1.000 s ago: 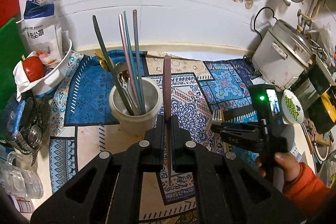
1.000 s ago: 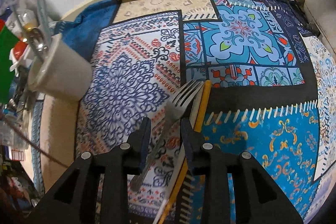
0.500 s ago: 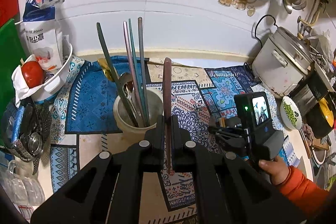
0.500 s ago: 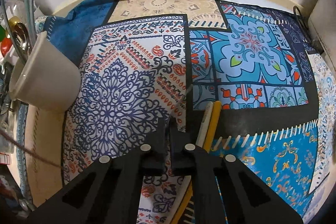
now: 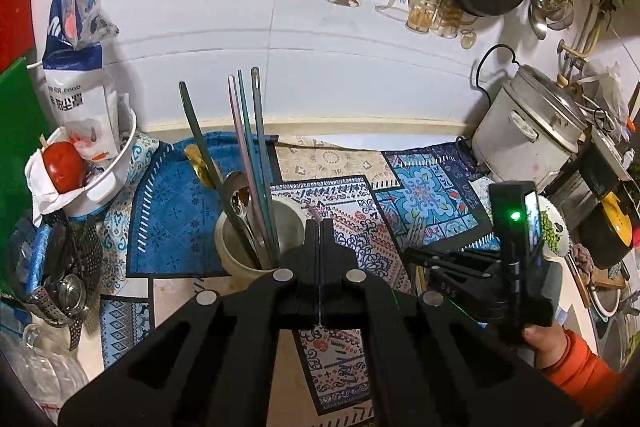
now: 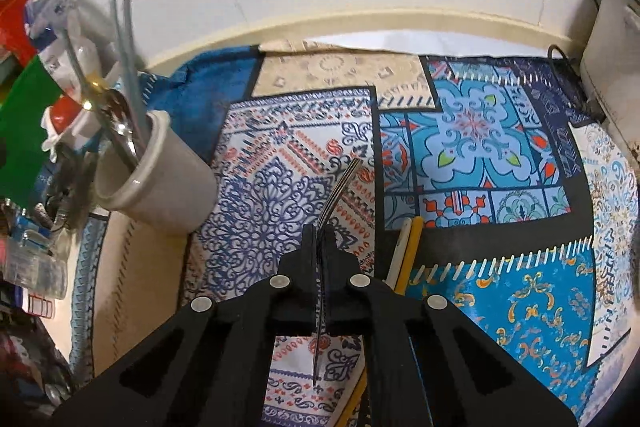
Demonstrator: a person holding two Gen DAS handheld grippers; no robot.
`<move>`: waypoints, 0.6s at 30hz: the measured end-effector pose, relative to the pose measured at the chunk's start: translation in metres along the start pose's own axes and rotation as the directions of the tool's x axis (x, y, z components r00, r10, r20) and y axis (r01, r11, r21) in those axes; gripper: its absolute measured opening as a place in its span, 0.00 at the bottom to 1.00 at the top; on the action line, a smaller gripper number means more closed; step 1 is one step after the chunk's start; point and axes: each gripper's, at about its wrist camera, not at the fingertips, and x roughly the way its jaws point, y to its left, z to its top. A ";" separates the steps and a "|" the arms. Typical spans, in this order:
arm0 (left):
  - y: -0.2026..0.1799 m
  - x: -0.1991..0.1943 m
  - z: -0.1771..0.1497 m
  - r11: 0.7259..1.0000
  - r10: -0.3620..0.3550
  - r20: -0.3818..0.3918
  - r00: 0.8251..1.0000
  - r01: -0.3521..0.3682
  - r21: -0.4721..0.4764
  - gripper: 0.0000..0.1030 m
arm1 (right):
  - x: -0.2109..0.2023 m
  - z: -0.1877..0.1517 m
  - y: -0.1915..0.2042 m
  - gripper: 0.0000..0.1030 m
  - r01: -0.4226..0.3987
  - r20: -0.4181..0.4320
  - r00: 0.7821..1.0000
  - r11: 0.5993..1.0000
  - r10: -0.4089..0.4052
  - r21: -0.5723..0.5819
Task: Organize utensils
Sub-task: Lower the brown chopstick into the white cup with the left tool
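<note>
The right gripper (image 6: pixel 319 233) clamps a fork (image 6: pixel 338 193) edge-on, lifted off the mat, ready for carrying; the left gripper (image 5: pixel 319 227) is shut, maybe on a thin pinkish chopstick; beyond it stands the cup (image 5: pixel 240 261), holding the sorted utensils upright.

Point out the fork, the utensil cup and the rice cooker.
fork (image 6: pixel 340 187), right wrist view, on its tines
utensil cup (image 6: pixel 168 187), right wrist view, on its outer wall
rice cooker (image 5: pixel 520 143), left wrist view, on its body

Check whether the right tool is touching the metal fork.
Touching. The right wrist view shows the right tool shut on the metal fork, its handle pinched between the fingers and its tines sticking out above the patterned cloth.
</note>
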 end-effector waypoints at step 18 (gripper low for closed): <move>-0.002 0.037 -0.010 1.000 0.004 -0.145 0.989 -0.005 -0.007 0.26 | -0.066 0.029 0.014 0.02 -0.004 0.183 0.983 0.999 0.014 -0.052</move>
